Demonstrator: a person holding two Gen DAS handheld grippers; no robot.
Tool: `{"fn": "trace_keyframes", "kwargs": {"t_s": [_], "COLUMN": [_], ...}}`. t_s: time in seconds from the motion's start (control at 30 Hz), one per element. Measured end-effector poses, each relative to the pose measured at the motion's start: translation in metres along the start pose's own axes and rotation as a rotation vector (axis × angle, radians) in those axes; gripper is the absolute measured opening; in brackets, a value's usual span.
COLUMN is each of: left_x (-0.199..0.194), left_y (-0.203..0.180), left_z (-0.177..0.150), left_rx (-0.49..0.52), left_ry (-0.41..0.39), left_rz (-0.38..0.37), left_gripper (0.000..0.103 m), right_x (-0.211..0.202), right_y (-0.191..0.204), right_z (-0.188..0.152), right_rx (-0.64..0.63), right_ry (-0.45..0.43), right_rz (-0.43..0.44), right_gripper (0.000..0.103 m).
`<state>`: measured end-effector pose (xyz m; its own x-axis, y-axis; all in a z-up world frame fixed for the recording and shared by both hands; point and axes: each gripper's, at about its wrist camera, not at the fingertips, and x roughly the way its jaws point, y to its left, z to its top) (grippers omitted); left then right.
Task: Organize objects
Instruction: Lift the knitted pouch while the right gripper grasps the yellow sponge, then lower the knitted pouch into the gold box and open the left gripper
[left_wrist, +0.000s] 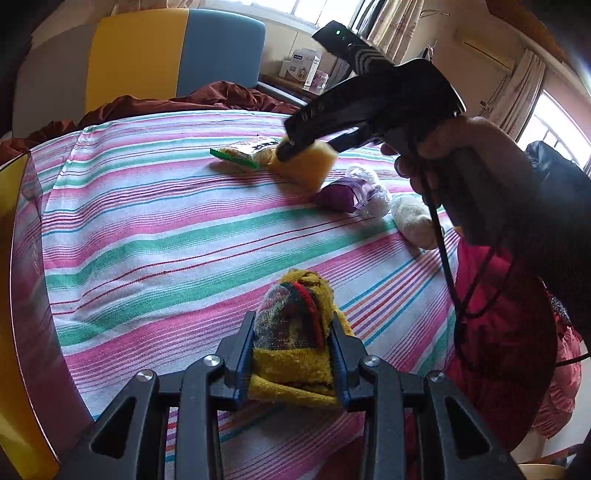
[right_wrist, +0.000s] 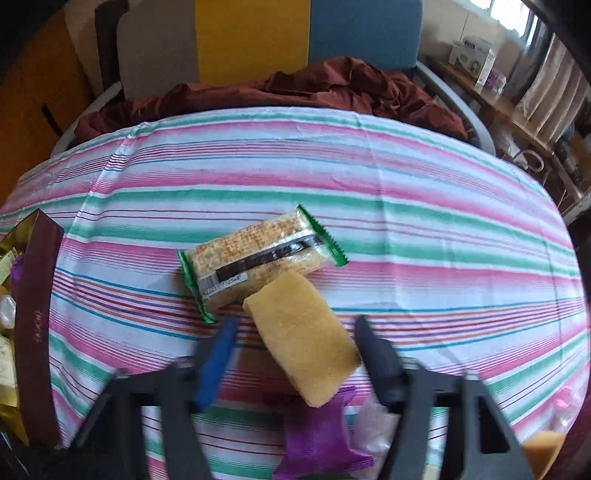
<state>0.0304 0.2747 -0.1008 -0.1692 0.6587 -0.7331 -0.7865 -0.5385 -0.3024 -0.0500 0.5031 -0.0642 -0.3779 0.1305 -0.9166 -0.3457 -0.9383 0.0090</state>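
My left gripper (left_wrist: 291, 332) is shut on a yellow knitted sock bundle (left_wrist: 295, 325) held just above the striped cloth. My right gripper (right_wrist: 295, 325) is open around a yellow sponge (right_wrist: 303, 336) that lies on the cloth; the same sponge (left_wrist: 306, 166) shows in the left wrist view under the right gripper (left_wrist: 295, 142). A green-ended cracker packet (right_wrist: 258, 254) lies just beyond the sponge, touching it. A purple packet (right_wrist: 317, 439) lies under the right gripper, also seen in the left view (left_wrist: 343, 194).
A striped tablecloth (right_wrist: 406, 206) covers the table. A dark red box (right_wrist: 35, 325) with items stands at the left edge. A white plastic-wrapped item (left_wrist: 376, 195) and a cream bundle (left_wrist: 413, 221) lie at the right. A dark red cloth (right_wrist: 332, 85) and a chair (right_wrist: 258, 33) are behind.
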Motion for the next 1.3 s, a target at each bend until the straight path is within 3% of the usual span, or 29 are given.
{"fn": "trace_keyframes", "kwargs": {"t_s": [0.03, 0.17, 0.3, 0.6, 0.83, 0.97, 1.07, 1.3], "left_x": [0.001, 0.001, 0.000, -0.016, -0.051, -0.079, -0.112, -0.191], "left_y": [0.000, 0.000, -0.001, -0.014, -0.013, 0.005, 0.032, 0.137], "left_z": [0.000, 0.000, -0.001, -0.005, -0.003, 0.005, 0.014, 0.019], "left_rx": [-0.001, 0.002, 0.003, 0.030, 0.016, -0.053, -0.163, -0.466], "left_ry": [0.000, -0.002, -0.002, 0.009, -0.048, -0.092, -0.150, -0.274], "left_rz": [-0.001, 0.000, 0.009, 0.078, 0.126, 0.200, 0.226, 0.316], "left_gripper": [0.035, 0.036, 0.035, 0.033, 0.033, 0.033, 0.033, 0.033], "right_x": [-0.003, -0.018, -0.018, -0.014, -0.017, -0.016, -0.017, -0.016], "right_y": [0.003, 0.025, 0.048, 0.069, 0.075, 0.079, 0.081, 0.085], "right_z": [-0.002, -0.017, -0.030, -0.039, -0.042, -0.044, -0.044, -0.046], "right_rx": [-0.002, -0.019, -0.033, -0.112, -0.175, -0.209, -0.219, -0.247], "right_ry": [-0.025, -0.063, -0.044, -0.072, -0.097, -0.103, -0.111, -0.112], "right_rz": [-0.004, 0.143, 0.280, 0.206, 0.145, 0.110, 0.097, 0.076], "right_gripper": [0.044, 0.042, 0.043, 0.040, 0.038, 0.038, 0.038, 0.038]}}
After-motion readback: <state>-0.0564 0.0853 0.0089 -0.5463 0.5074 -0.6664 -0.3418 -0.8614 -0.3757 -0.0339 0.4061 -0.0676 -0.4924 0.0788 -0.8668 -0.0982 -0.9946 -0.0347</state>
